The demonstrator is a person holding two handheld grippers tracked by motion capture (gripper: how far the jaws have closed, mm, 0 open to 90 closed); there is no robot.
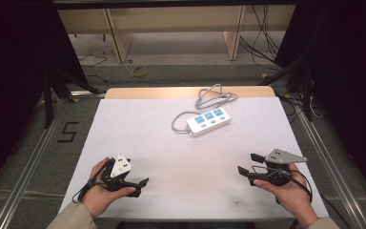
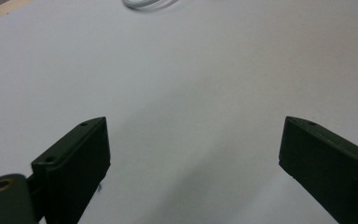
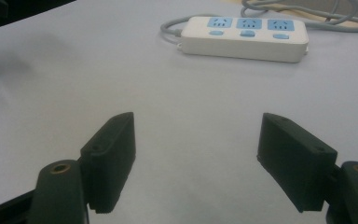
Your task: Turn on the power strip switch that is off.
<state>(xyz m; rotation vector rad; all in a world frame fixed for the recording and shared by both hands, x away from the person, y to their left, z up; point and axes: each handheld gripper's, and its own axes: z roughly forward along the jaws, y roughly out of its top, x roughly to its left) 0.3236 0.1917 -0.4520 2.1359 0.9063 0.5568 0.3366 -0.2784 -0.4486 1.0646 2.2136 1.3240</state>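
My left gripper [image 1: 140, 187]: at seven o'clock on the white table [image 1: 138, 143], low over it; jaws spread wide, nothing between them.
Bare tabletop: between my two hands.
Power strip [image 1: 208, 120]: at one o'clock on the table, well apart from both my grippers, lying flat with three blue sockets up; seen from my right gripper it lies at twelve o'clock.
Grey cord [image 1: 213, 97]: looped at the strip's twelve o'clock.
My right gripper [image 1: 248, 163]: at four o'clock, jaws fully apart, empty.
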